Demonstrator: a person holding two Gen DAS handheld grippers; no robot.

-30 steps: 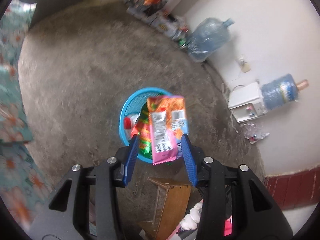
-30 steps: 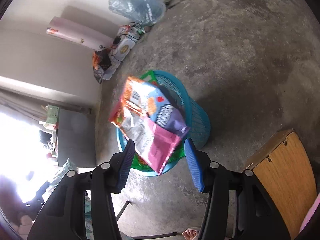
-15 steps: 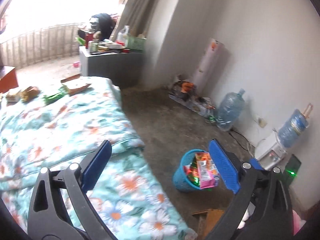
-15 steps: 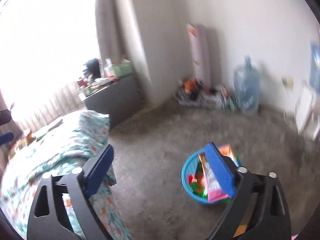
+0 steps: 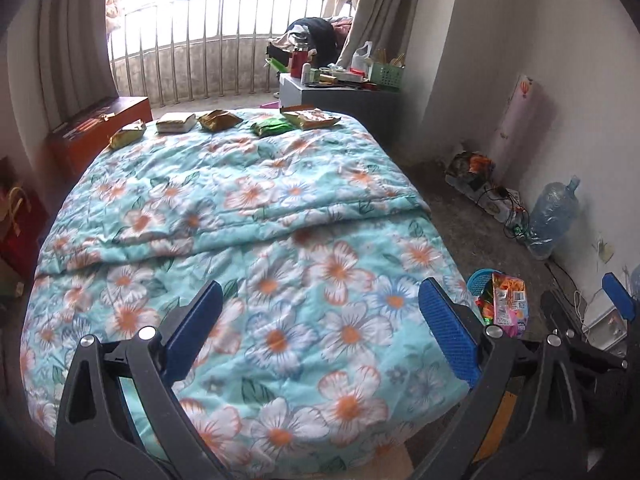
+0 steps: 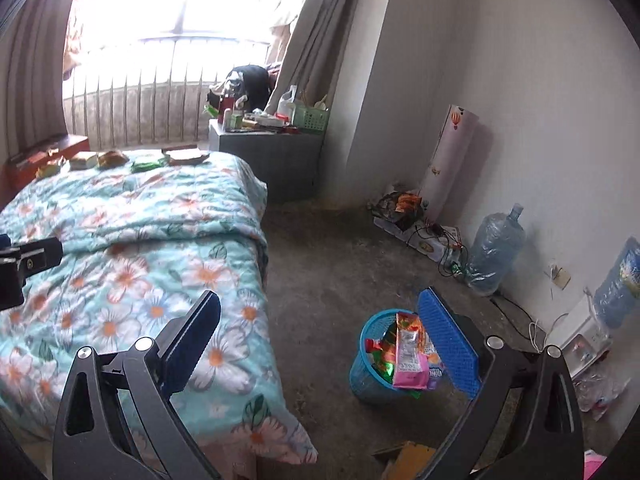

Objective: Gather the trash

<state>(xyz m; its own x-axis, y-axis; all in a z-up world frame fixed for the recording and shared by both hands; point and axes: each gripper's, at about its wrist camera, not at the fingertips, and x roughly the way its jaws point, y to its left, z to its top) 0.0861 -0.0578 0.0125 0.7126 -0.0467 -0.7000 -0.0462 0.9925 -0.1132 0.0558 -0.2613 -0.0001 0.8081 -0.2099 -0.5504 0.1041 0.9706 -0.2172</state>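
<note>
Both tools are empty and pointed out over the bed (image 5: 248, 216). The left hand-held gripper (image 5: 320, 332) has its blue fingers spread wide apart over the near end of the quilt, and the right hand-held gripper (image 6: 316, 344) is just as wide, hanging off the bed's right edge above the floor (image 6: 340, 256).

The blue bin (image 6: 370, 364) stands on the floor beside the bed's near right corner. It is stuffed: a pink packet (image 6: 408, 356) and other wrappers stick up past its rim.

More trash waits along the bed's far edge, a row of snack packets: a yellow pack (image 5: 128, 134), a pale one (image 5: 176, 122), a brown one (image 5: 219, 120), a green one (image 5: 272, 126) and an orange-tan one (image 5: 314, 118) at the far right corner.

This looks like the gap between a drop and the next pick-up. The next move calls for a long reach to the far edge, with the fingers lowered to either side of one packet. They lie flat on soft quilt, so a pinch may catch fabric too, and the crowded bin leaves little room.
</note>
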